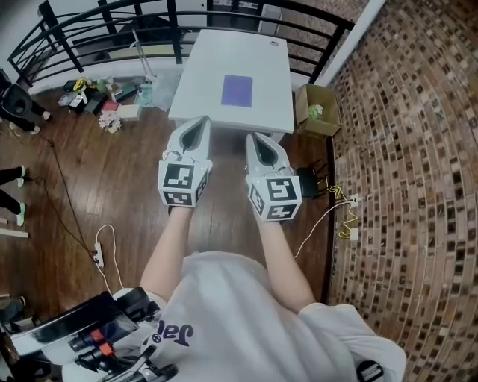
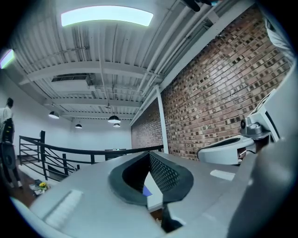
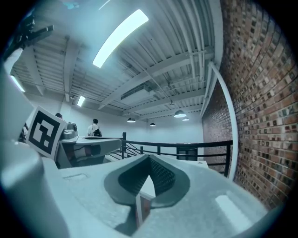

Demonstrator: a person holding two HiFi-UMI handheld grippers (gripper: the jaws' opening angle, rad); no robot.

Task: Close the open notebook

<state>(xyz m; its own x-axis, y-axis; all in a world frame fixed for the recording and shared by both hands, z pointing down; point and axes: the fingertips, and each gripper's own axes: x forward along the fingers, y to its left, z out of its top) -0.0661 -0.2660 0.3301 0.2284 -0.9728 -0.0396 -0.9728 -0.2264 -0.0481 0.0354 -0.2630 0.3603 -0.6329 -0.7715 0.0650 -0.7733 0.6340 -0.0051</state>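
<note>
A purple notebook (image 1: 237, 91) lies flat on the white table (image 1: 202, 89) ahead of me; from here it looks like a single purple square. My left gripper (image 1: 200, 123) and right gripper (image 1: 255, 139) hang side by side above the wooden floor, short of the table's near edge and apart from the notebook. Both are shut with nothing between the jaws. In the left gripper view the left gripper (image 2: 149, 154) points level, and a sliver of the notebook (image 2: 145, 191) shows below its closed jaws. The right gripper (image 3: 149, 159) also points level, towards the railing.
A cardboard box (image 1: 317, 110) stands at the table's right end, beside the brick wall (image 1: 411, 149). A black railing (image 1: 112, 19) runs behind the table. Clutter (image 1: 97, 97) lies on the floor at the left. A black device (image 1: 308, 181) and cables lie near the wall.
</note>
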